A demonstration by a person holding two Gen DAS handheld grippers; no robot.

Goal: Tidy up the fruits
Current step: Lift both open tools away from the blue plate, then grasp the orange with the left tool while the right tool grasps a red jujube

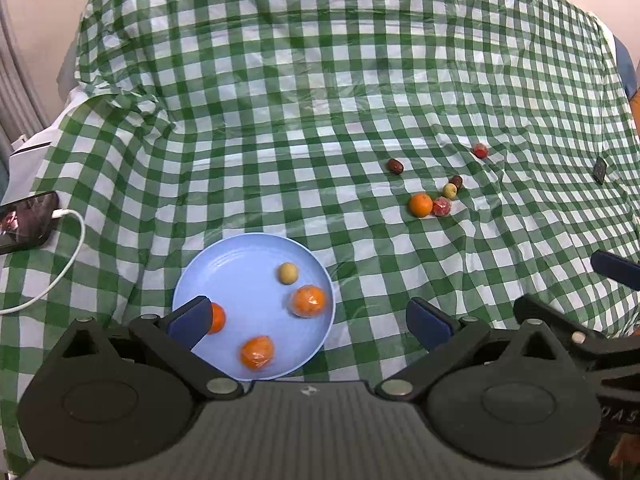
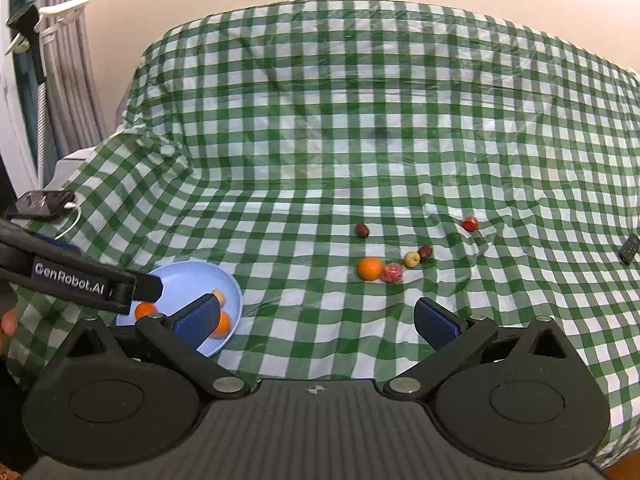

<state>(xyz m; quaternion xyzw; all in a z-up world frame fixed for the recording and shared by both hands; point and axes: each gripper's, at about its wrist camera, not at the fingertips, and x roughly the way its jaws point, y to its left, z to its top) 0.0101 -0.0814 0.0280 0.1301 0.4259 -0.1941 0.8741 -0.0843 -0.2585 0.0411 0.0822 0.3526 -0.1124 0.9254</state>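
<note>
A light blue plate (image 1: pixel 240 264) lies on the green checked cloth and holds three oranges (image 1: pixel 308 301) and a small yellow-green fruit (image 1: pixel 287 273). My left gripper (image 1: pixel 308 320) is open and empty, just above the plate's near right side. Loose fruit lies to the right on the cloth: an orange (image 1: pixel 420 205), a red wrapped fruit (image 1: pixel 441 206), a yellow fruit (image 1: pixel 449 191), two dark dates (image 1: pixel 395 166) and a red fruit (image 1: pixel 480 150). My right gripper (image 2: pixel 318 322) is open and empty, short of the loose orange (image 2: pixel 369 268). The plate (image 2: pixel 188 280) is at its left.
A phone (image 1: pixel 28 218) with a white cable (image 1: pixel 60 272) lies at the left edge of the table. A small black object (image 1: pixel 599 170) lies at the far right. The cloth (image 1: pixel 320 100) rises over a bulky shape behind. The left gripper's body (image 2: pixel 80 280) crosses the right wrist view.
</note>
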